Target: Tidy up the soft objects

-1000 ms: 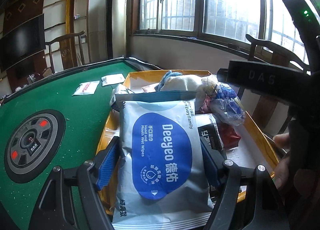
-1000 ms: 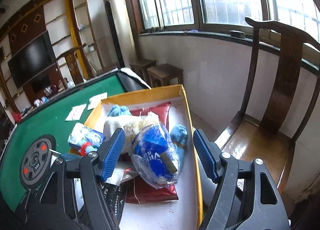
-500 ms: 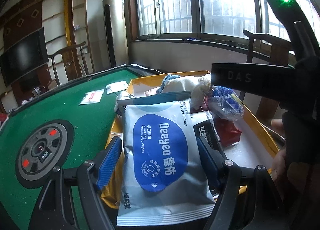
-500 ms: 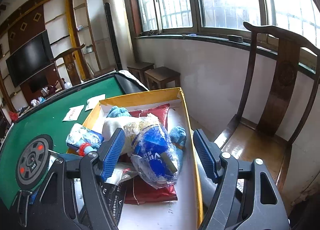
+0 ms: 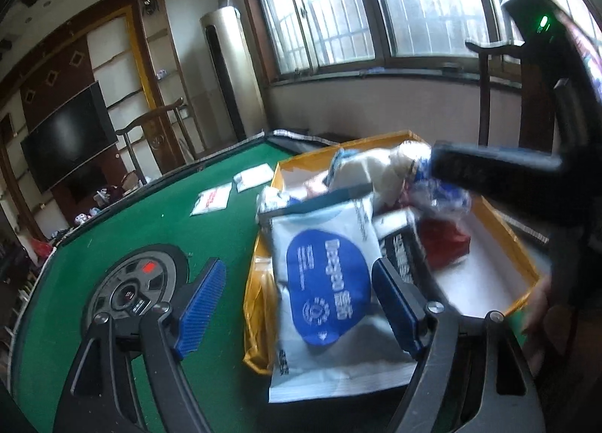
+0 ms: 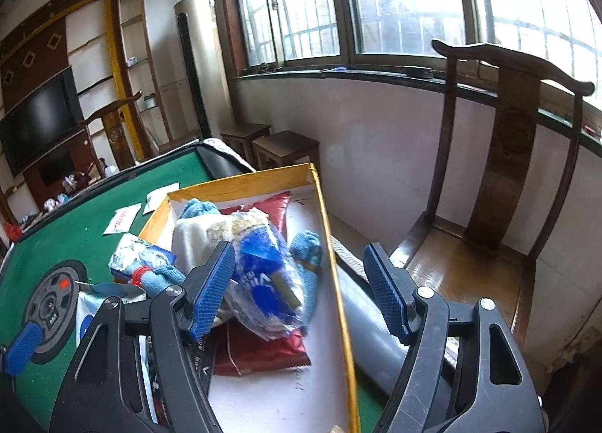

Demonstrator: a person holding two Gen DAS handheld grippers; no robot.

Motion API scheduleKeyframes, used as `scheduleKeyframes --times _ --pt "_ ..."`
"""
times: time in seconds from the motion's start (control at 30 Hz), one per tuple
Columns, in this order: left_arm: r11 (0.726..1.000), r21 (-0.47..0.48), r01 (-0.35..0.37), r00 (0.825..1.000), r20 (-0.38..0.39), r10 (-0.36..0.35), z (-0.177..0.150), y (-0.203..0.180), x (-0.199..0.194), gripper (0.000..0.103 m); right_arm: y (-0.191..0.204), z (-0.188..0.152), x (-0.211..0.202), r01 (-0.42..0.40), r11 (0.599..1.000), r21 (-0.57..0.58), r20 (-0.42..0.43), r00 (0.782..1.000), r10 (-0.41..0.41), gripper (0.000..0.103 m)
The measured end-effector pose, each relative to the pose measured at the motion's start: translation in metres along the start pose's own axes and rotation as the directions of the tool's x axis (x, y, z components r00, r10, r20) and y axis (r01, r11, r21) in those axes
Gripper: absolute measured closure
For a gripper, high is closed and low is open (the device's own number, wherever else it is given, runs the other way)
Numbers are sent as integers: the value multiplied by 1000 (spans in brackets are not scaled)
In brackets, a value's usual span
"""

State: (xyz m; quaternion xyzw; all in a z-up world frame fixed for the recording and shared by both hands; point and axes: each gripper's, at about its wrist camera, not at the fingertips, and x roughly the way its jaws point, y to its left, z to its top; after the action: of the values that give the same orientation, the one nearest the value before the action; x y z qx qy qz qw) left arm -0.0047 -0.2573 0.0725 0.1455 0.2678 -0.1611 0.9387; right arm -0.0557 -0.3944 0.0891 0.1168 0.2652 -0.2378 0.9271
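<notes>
Lying half over the near wall of the yellow box (image 5: 500, 222), the wipes pack (image 5: 331, 293) sits btwn the left tool (image 5: 301, 308) pads, long axis running roughly along the tool's pointing line, far end up into the box. Left jaws are opening w/ the pack between them; left pad clearly off it, right pad just beside its edge, contact hard to tell. Pack looks let go, near end overhanging the green worktop (image 5: 94, 237). Right tool (image 6: 301, 290) wide, holding nothing, hovering over the blue plastic bag (image 6: 263, 275) on the pile inside the box, so right hand is nearer that; left is nearer the pack.
</notes>
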Motion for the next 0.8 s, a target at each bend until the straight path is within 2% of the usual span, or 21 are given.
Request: scheduleKeyframes --times 0.13,0.27,0.43,0.8 --pt "1000 -6 -11 1000 1 11 -3 3 -3 22 -6 -4 -5 0 1000 20 2 1000 0 31" --pt "993 34 -113 993 -29 114 -1 0 0 22 -5 -7 -11 4 1000 2 14 1000 -4 31" --pt "999 -2 -54 997 -45 54 -1 10 1 22 5 -11 -14 -13 999 -35 17 1000 14 31" --pt "999 -4 -40 998 -43 40 -4 11 1 22 14 -13 -24 -27 997 -72 43 999 31 31"
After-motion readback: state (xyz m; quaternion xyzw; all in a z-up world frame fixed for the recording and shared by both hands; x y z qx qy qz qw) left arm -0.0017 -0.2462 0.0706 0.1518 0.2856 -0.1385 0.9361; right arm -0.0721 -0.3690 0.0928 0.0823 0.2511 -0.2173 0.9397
